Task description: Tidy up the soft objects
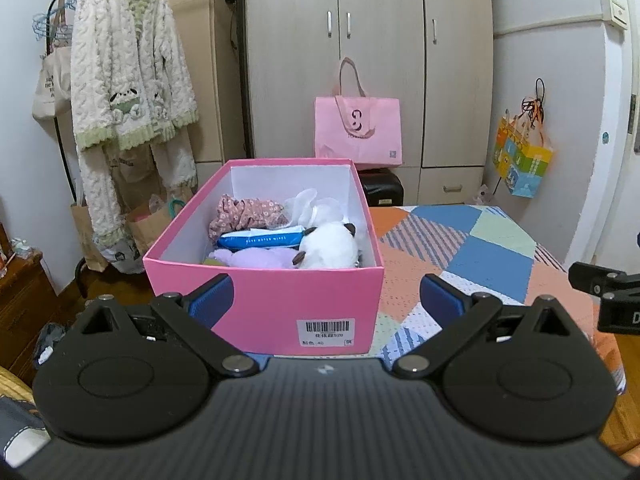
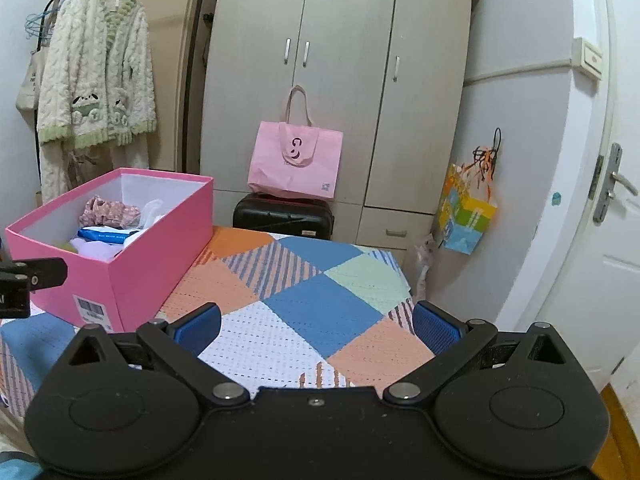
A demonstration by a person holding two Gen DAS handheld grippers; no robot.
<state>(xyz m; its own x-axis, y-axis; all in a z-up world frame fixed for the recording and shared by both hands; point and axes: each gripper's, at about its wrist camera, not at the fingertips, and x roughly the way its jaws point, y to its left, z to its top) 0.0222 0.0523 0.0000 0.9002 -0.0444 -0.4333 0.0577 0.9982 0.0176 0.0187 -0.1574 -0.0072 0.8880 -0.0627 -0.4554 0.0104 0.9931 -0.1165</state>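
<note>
A: Fingers first?

B: Left gripper (image 1: 326, 294) spread wide, nothing between the fingers, pointed straight at the box. Right gripper (image 2: 316, 326) also spread and empty, over the patchwork cloth (image 2: 320, 304).

A: Is that a desk or a bed under the cloth?

B: Can't tell, the cloth covers it all.

A: Where's the box?

B: Pink box (image 1: 264, 304), lid off, sitting on the cloth just ahead of the left gripper, barcode label facing it. From the right view it's off to the left.

A: Inside?

B: Nearest: purple soft toy (image 1: 256, 258) beside a white plush (image 1: 330, 246) with dark ears. Behind them a blue wipes pack (image 1: 260, 240), then floral fabric (image 1: 248, 214) and white crumpled stuff (image 1: 310, 204) at the back.

A: Progress?

B: Looks nearly finished. No loose soft items on the visible cloth, everything is piled in the box. Contents look jumbled, not folded, maybe some tidying left.
</note>
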